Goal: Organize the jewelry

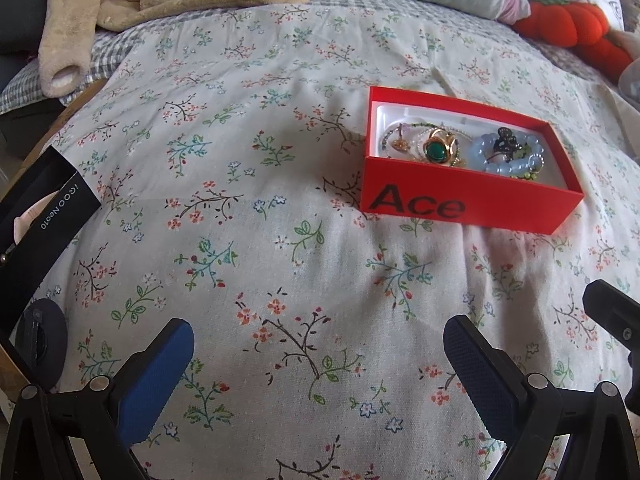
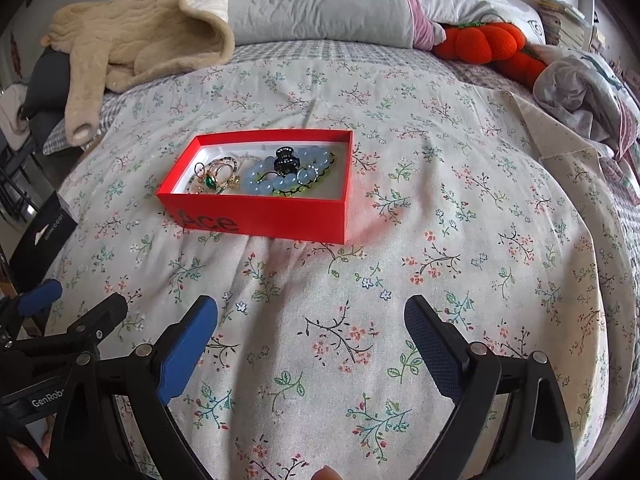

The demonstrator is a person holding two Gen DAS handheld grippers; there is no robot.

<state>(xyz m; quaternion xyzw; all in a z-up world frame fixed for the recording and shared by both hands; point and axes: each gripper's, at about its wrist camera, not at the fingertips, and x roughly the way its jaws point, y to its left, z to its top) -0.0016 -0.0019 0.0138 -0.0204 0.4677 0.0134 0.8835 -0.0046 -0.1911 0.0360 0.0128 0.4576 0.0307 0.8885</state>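
A red "Ace" box sits on the floral bedspread; it also shows in the right wrist view. Inside lie a green-stone gold ring, pale blue bead bracelets, a black hair claw and thin bangles. In the right wrist view the ring, the bracelets and the claw lie in the box. My left gripper is open and empty, well short of the box. My right gripper is open and empty, near the bed's front.
A black box lid lies at the bed's left edge. A beige fleece garment, grey pillows, orange plush pumpkins and a crumpled cloth lie at the far side. The left gripper's fingers show at the right view's left edge.
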